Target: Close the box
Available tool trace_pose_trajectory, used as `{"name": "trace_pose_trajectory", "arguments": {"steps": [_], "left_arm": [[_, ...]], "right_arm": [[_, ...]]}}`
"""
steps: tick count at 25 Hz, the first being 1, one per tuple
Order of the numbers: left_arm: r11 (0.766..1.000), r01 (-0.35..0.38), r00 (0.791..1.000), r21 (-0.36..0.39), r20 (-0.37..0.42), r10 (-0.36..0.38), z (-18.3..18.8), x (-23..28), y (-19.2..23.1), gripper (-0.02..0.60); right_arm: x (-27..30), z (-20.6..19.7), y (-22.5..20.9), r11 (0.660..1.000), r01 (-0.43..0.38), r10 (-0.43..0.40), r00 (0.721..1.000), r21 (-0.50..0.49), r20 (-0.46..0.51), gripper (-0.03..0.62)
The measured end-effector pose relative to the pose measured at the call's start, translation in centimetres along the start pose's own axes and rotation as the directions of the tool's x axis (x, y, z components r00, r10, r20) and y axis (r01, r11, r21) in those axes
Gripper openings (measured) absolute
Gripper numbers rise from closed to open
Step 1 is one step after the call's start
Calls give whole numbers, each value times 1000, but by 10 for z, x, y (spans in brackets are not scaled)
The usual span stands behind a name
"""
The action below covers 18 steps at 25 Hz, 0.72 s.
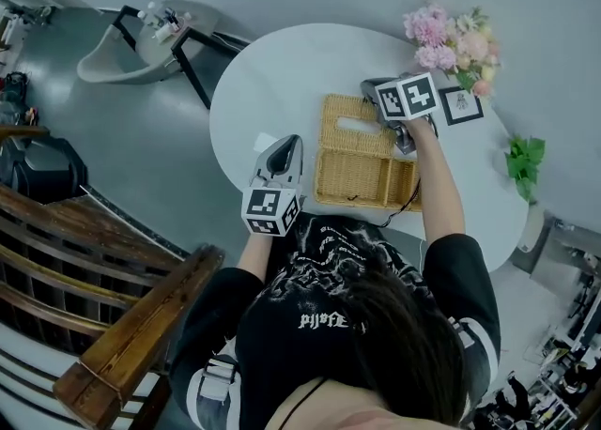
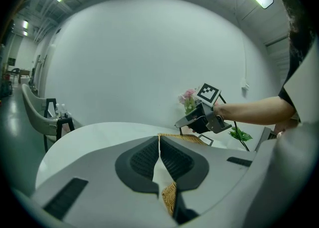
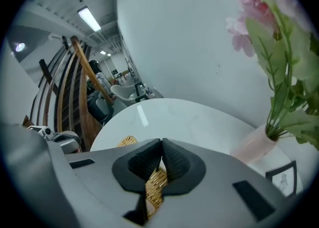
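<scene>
Right gripper (image 3: pixel 160 145) jaws pinch the wicker lid (image 1: pixel 349 128) by its edge. Left gripper (image 2: pixel 159 140) hovers closed and empty, with the open box (image 1: pixel 320 179) to its right. Lid looks light, stiff and rough, so a rim hold should suit.

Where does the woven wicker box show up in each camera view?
Head view: woven tan wicker box, lying open, just right of centre.
Left gripper view: box seen through the jaw gap, low centre.
Right gripper view: box between the jaws, low centre.
Shared landmark: pink flower bouquet.
</scene>
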State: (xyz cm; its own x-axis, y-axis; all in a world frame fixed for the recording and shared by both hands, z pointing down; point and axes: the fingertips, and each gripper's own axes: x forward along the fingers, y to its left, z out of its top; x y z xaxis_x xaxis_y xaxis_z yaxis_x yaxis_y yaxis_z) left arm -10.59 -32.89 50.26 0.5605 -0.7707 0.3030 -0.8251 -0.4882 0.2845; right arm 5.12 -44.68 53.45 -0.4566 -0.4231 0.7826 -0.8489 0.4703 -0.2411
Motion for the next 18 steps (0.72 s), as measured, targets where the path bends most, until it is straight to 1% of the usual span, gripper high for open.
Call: {"name": "trace_pose_trajectory", "arguments": {"steps": [5, 8, 13, 18], "left_arm": [[999, 43, 999, 14, -4, -43, -2, -1, -5, 28], [998, 64, 998, 22, -16, -64, -3, -2, -6, 28], [998, 64, 998, 29, -6, -63, -3, -1, -7, 28], [998, 59, 998, 32, -14, -59, -10, -10, -24, 28]], "right_arm": [[-20, 5, 8, 999, 38, -38, 998, 3, 50, 37], [-30, 10, 16, 999, 41, -42, 995, 7, 88, 37], [-49, 16, 27, 998, 59, -54, 987, -28, 153, 36], [-74, 10, 44, 997, 47, -35, 979, -57, 203, 36]]}}
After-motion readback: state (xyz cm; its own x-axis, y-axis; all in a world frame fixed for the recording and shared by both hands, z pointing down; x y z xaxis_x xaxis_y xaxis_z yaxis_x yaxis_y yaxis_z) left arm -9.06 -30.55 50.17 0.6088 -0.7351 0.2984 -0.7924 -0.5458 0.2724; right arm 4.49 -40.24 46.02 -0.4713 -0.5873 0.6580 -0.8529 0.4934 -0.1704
